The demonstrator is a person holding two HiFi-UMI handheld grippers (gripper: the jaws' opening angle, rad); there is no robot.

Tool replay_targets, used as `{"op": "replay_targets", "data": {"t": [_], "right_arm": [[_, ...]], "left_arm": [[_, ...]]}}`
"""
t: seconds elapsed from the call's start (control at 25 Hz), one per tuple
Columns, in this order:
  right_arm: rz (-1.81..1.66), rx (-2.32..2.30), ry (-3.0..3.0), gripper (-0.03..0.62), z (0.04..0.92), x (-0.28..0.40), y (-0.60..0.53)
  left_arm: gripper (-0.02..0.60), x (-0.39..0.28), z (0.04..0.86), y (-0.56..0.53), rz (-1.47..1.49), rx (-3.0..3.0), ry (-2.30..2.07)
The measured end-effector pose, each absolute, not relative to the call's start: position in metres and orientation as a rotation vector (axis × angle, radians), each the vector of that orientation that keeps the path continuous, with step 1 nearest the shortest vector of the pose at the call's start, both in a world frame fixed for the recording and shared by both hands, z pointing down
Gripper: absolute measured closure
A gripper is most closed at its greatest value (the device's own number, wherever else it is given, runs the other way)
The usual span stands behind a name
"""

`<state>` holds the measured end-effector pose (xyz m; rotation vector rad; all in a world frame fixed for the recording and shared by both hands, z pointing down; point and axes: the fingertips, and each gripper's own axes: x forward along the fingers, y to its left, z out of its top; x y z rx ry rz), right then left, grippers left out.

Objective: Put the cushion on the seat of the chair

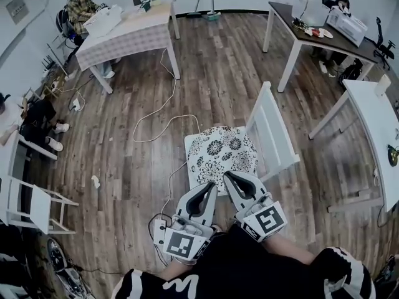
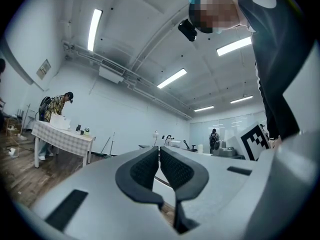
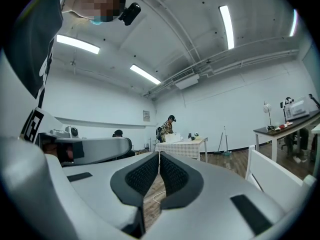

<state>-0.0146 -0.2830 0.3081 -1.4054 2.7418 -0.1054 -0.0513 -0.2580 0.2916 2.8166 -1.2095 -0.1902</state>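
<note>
**Wooden floor, white chair, cushion already on the seat**

Dark wooden floor (image 1: 206,73) fills the room, with a checked-cloth table (image 1: 131,36) at its far left and a white table (image 1: 380,129) at the right. A white chair (image 1: 274,129) stands mid-floor. The floral cushion (image 1: 223,154) lies flat on its seat, reaching the backrest edge and leaving a bare white strip along the opposite edge. Near the seat's front corner, close to the person's body, the left gripper (image 1: 212,189) and right gripper (image 1: 229,178) are side by side. Each has its jaws closed together with nothing between them.
</note>
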Motion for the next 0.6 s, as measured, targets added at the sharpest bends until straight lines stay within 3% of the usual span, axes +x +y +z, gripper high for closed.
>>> {"op": "replay_targets", "data": {"t": [0.6], "right_arm": [[0.018, -1.373, 2.684, 0.568, 0.270, -0.020, -0.238]], "left_arm": [[0.568, -0.058, 0.266, -0.221, -0.266, 2.900, -1.183]]}}
